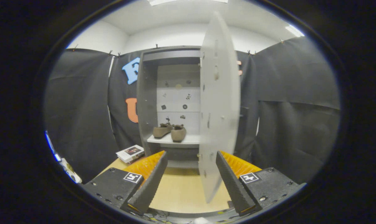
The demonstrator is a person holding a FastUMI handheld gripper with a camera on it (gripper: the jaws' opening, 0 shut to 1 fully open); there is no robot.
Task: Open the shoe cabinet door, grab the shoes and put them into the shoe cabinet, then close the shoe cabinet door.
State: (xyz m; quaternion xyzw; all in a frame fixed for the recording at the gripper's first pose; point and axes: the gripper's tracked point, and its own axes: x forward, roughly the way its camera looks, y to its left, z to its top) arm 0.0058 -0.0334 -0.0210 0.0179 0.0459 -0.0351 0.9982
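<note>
The gripper is spread wide, holding nothing, low in the frame. Beyond it at center, the shoes sit on the cabinet shelf, its door swung open edge-on.

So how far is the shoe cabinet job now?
Done: the pair of brown shoes sits on the shelf inside the shoe cabinet. In hand: nothing; the gripper is open, its door edge between the fingers, unclamped. Left: shut the door.
</note>
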